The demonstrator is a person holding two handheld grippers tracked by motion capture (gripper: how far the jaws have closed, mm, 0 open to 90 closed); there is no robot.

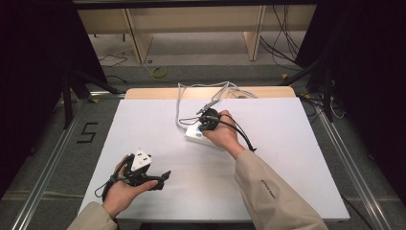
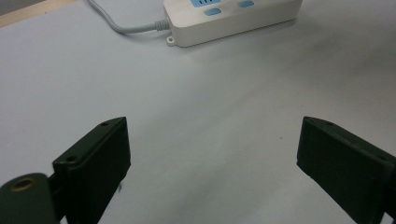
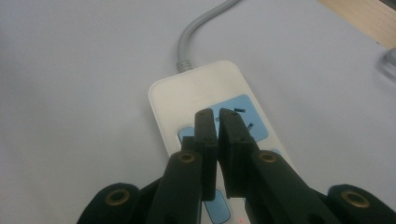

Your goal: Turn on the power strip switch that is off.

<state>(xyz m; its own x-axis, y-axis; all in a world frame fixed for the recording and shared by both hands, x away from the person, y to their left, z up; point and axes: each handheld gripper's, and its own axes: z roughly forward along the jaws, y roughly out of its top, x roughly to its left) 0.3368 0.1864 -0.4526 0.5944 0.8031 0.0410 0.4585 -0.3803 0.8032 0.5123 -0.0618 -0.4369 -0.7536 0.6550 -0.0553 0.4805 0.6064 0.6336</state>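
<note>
A white power strip (image 1: 195,134) with blue socket faces lies on the white table sheet (image 1: 287,158), right of centre. Its grey cable (image 1: 179,105) runs toward the back edge. My right gripper (image 1: 207,120) hovers right over the strip. In the right gripper view its tips (image 3: 215,114) are shut together above a blue socket of the strip (image 3: 187,93), with nothing held. My left gripper (image 1: 155,175) rests low at the front left, jaws wide open. In the left gripper view, bare sheet lies between its tips (image 2: 212,140), and the strip (image 2: 233,21) is far ahead.
A strip of wooden tabletop (image 1: 153,93) shows behind the sheet, with a bundle of grey cables (image 1: 225,90) on it. Metal rails (image 1: 48,167) flank the table. Dark curtains and loose floor cables (image 1: 282,45) stand beyond.
</note>
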